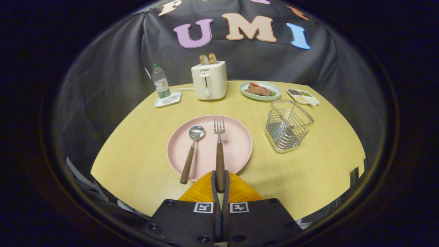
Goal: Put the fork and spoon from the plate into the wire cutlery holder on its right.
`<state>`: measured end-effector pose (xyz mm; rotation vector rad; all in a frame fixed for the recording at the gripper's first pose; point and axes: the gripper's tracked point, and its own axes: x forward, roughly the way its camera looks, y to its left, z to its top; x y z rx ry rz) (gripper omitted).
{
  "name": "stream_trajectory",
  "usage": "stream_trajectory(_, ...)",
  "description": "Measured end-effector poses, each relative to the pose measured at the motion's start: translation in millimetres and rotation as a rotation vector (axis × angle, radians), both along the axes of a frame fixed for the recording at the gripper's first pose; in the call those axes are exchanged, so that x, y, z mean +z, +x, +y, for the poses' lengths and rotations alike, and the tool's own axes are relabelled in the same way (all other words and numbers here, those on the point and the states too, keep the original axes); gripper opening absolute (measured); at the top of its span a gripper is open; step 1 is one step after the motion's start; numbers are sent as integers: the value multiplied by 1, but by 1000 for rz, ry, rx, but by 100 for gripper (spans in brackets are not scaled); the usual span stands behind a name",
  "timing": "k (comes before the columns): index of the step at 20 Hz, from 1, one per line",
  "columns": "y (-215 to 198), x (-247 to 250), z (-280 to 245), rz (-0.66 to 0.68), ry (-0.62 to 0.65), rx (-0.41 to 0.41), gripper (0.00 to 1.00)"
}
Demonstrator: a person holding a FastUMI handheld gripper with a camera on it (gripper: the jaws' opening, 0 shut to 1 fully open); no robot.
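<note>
Orange ribbed fingers (pixel 202 190) of the gripper (pixel 220 187) are clamped on the wooden handle end of the fork (pixel 219 151), whose tines lie on the pink plate (pixel 240 144); gripping the tail end leaves the tines free to go into the holder first. Left of it, the spoon (pixel 192 151) rests on the plate, handle overhanging the rim. Right of the plate stands the wire cutlery holder (pixel 288 127), open-topped, ready to take both.
</note>
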<state>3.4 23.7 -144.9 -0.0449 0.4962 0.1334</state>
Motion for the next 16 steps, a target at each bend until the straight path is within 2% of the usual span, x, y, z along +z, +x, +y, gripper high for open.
stream_trajectory(8,-25,68,-64,47,-78,9,3)
stream_trajectory(16,-20,117,-142,143,-108,-87,3)
